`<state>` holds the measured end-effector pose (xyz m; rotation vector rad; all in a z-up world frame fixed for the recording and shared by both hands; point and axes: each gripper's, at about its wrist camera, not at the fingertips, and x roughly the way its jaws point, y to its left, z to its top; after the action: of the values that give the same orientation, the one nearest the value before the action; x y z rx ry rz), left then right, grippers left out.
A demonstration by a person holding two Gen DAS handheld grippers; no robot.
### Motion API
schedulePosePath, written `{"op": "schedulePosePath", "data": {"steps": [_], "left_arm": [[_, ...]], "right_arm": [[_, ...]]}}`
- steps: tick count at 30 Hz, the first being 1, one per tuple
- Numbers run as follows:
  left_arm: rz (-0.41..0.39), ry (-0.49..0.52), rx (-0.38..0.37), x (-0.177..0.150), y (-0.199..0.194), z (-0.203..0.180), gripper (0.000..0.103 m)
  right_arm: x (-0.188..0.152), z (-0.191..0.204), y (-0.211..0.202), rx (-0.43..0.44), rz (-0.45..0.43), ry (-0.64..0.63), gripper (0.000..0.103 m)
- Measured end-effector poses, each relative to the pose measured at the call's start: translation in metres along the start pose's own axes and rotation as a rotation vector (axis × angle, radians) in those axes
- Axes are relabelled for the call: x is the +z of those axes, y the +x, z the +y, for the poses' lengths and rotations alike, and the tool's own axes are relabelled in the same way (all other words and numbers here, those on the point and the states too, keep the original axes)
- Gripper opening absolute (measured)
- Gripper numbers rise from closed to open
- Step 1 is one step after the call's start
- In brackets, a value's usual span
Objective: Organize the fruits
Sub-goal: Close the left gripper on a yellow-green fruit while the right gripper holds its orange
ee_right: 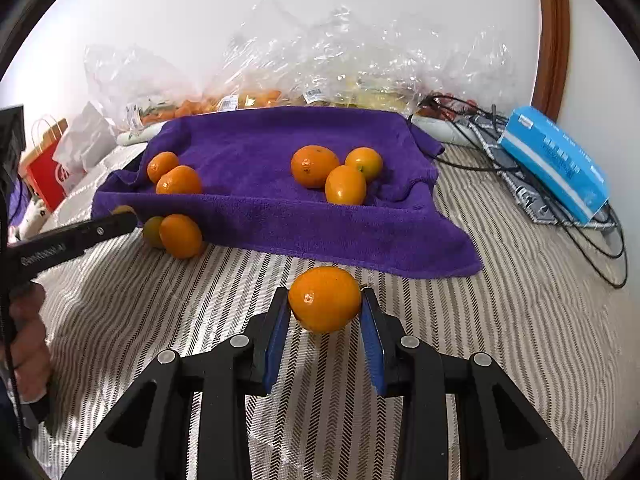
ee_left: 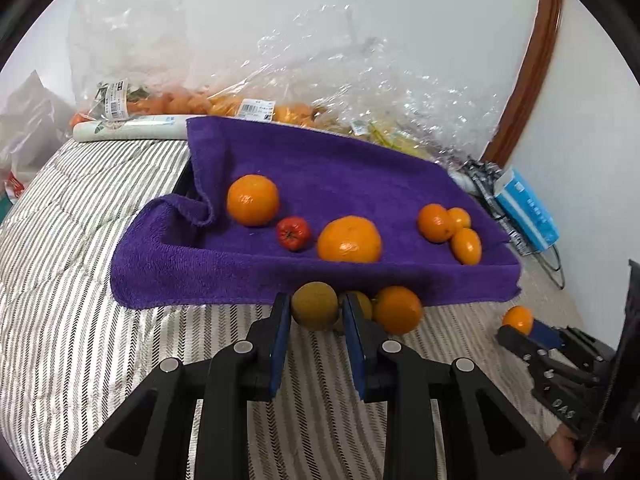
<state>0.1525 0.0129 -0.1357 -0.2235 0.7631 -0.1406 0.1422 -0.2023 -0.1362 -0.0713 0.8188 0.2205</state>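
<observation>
My left gripper (ee_left: pixel 314 307) is shut on a greenish-brown round fruit (ee_left: pixel 315 306), just in front of the purple towel (ee_left: pixel 320 168). Beside it lie another greenish fruit (ee_left: pixel 362 304) and an orange (ee_left: pixel 398 309). On the towel sit two big oranges (ee_left: pixel 253 200) (ee_left: pixel 349 240), a small red fruit (ee_left: pixel 294 233) and three small oranges (ee_left: pixel 436 223). My right gripper (ee_right: pixel 325 300) is shut on an orange (ee_right: pixel 325 299) over the striped cover, short of the towel's (ee_right: pixel 260 140) front edge. The left gripper (ee_right: pixel 120 220) shows in the right wrist view at the left.
Clear plastic bags (ee_left: pixel 280 92) with more fruit line the wall behind the towel. A blue tissue box (ee_right: pixel 556 160) and black cables (ee_right: pixel 600 232) lie at the right. A red paper bag (ee_right: pixel 46 172) stands at the left. The striped bedcover (ee_right: pixel 400 360) spreads in front.
</observation>
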Motion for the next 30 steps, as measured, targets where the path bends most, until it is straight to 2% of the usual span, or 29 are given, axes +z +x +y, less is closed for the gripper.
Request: {"op": "schedulePosePath", "data": {"steps": [8, 11, 15, 17, 19, 23, 30], "left_arm": [[-0.04, 0.002, 0.002, 0.001, -0.01, -0.002, 0.025], [-0.051, 0.012, 0.009, 0.001, -0.012, -0.004, 0.025], [-0.086, 0.025, 0.027, 0.005, -0.022, -0.007, 0.025], [-0.085, 0.027, 0.026, 0.009, -0.026, -0.006, 0.025], [-0.062, 0.025, 0.053, 0.015, -0.026, -0.006, 0.025], [-0.076, 0.014, 0.017, 0.03, -0.036, -0.003, 0.025], [-0.11, 0.049, 0.076, 0.059, -0.042, -0.003, 0.025]], "right_arm": [[-0.001, -0.007, -0.003, -0.031, -0.015, 0.036, 0.035], [0.0, -0.004, -0.001, -0.096, -0.002, 0.026, 0.035], [0.0, 0.002, -0.009, -0.107, -0.036, 0.015, 0.035], [0.005, 0.004, -0.014, -0.08, -0.032, 0.019, 0.035], [0.012, 0.007, -0.02, -0.076, -0.045, 0.019, 0.035], [0.039, 0.013, -0.036, -0.061, -0.109, 0.017, 0.035], [0.083, 0.019, -0.035, -0.033, -0.155, 0.034, 0.035]]}}
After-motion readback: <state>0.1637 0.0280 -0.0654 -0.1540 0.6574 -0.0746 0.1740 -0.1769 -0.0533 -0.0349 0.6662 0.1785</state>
